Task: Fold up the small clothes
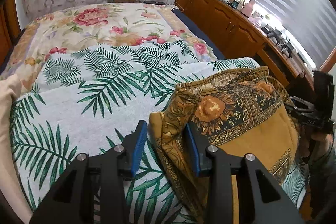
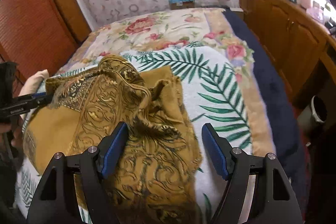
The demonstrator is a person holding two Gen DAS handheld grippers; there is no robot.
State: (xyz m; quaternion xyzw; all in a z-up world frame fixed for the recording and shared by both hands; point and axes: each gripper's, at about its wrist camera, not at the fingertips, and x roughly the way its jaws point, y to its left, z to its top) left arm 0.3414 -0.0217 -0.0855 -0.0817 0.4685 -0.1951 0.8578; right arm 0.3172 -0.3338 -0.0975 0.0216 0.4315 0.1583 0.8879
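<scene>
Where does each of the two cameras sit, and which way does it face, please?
Left wrist: on the left gripper, facing down the bed; its jaws straddle a fold of the mustard cloth; the right gripper shows at the right edge.
Right wrist: on the right gripper, facing likewise; jaws open over the cloth's edge; the left gripper shows at left.
Shared: cloth, palm-leaf towel, floral bedspread.

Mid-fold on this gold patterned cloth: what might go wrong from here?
1. The left gripper straddles only a bunched edge of the gold cloth; that edge may slip free.
2. The right gripper is open over a crumpled heap, so closing there could trap several layers.
3. The palm-leaf towel underneath may get pinched too.
</scene>
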